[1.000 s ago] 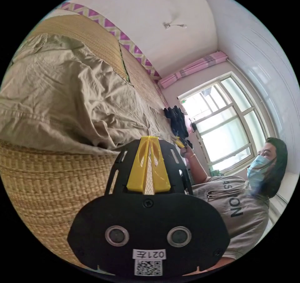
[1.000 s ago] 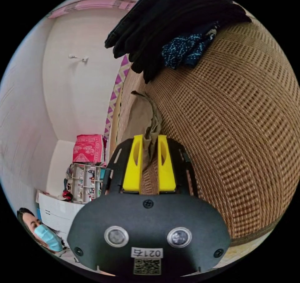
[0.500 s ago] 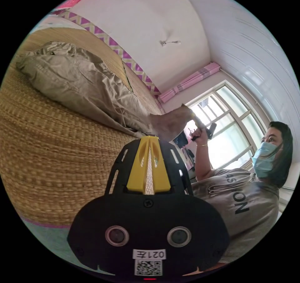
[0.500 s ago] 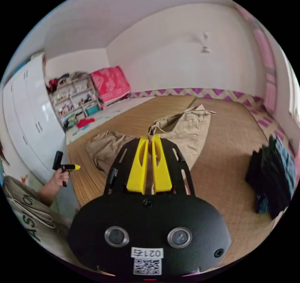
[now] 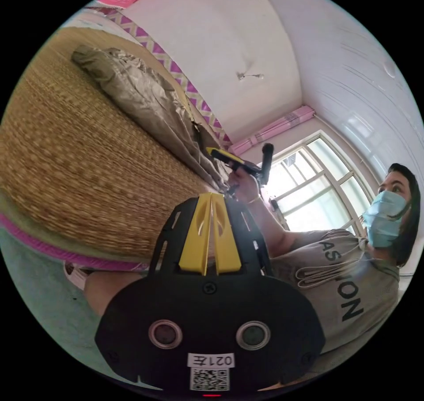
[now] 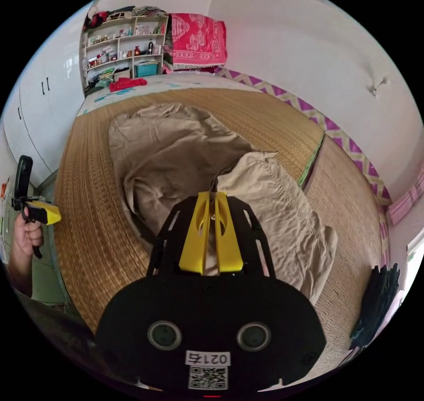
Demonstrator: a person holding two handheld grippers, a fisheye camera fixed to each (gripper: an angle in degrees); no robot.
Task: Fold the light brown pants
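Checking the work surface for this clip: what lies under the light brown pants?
The light brown pants lie on a woven straw mat that shows all around them. Whatever sits beneath the bunched fabric itself is covered. The right gripper is shut on one edge.

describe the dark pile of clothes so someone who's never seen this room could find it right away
In the right gripper view, start from the big woven straw mat that carries the light brown pants. Follow the mat past the pants to its edge on the window side; the dark pile of clothes sits there, apart from the pants. It is black, unlike the tan fabric and straw around it.
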